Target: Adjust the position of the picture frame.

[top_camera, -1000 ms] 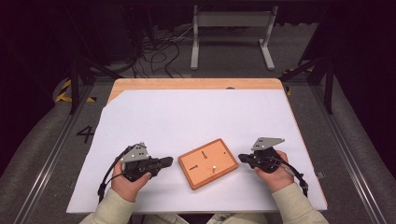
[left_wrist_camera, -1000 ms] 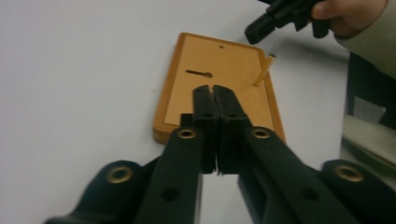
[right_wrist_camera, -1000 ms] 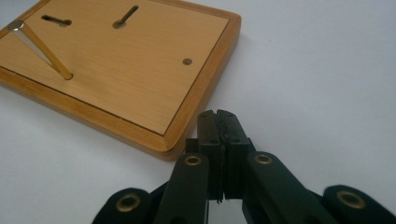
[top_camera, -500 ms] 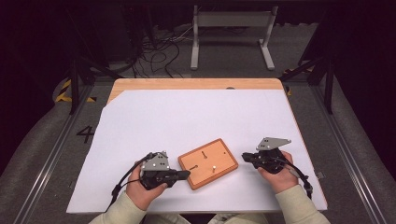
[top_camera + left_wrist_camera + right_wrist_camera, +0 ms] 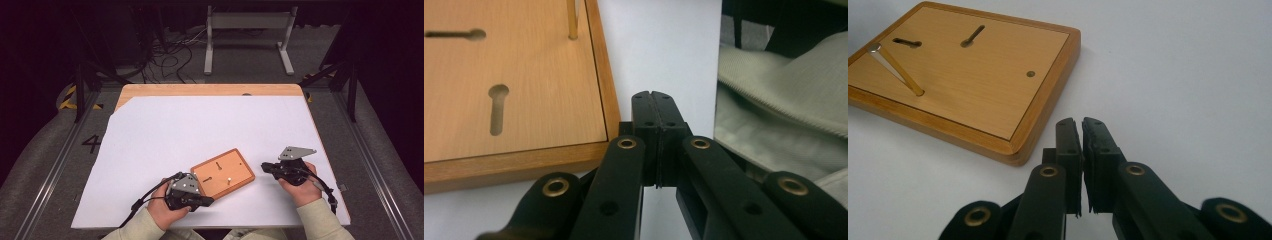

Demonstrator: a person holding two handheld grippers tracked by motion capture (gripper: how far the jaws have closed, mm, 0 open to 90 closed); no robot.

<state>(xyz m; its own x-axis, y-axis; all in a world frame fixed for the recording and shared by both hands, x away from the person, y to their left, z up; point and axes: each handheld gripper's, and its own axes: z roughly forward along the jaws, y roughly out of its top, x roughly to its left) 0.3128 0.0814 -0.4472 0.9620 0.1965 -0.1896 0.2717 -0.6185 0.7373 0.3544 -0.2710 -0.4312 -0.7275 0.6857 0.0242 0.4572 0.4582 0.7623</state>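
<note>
**Ana:** Beside the left gripper (image 5: 204,201), just ahead of its tips and a little to their left, lies the near corner of the wooden board (image 5: 223,173). Its jaws are pressed fully together — I see no gap between them in the left gripper view (image 5: 655,97) — and they pinch nothing. They rest over the white sheet (image 5: 200,130), not on the wood.

**Ben:** So the board is not touched yet?

**Ana:** I judge it so. The left tips are very close to the board's edge (image 5: 524,162), but I cannot say for certain that they touch it. Past this edge I see two keyhole slots — one nearer (image 5: 498,107), one farther (image 5: 455,34) — and the foot of a thin brass pin (image 5: 572,20) standing in the board.

**Ben:** And at the right side?

**Ana:** The right gripper (image 5: 265,168) hovers just beside the board's other side, pointing toward it. In the right gripper view (image 5: 1082,122) its jaws are nearly together, with only a thin slit between them, and they hold nothing. Ahead of them and to their left is the board (image 5: 973,90), with the pin (image 5: 895,69) upright, and a small round hole (image 5: 1031,73) closer to the tips.

**Ben:** How far is the work, then?

**Ana:** At the beginning, I think. Both grippers have the board between them, but neither grips anything. The pin is untouched in its place. Everything with the board and the pin remains to do, as far as one can see.
</note>
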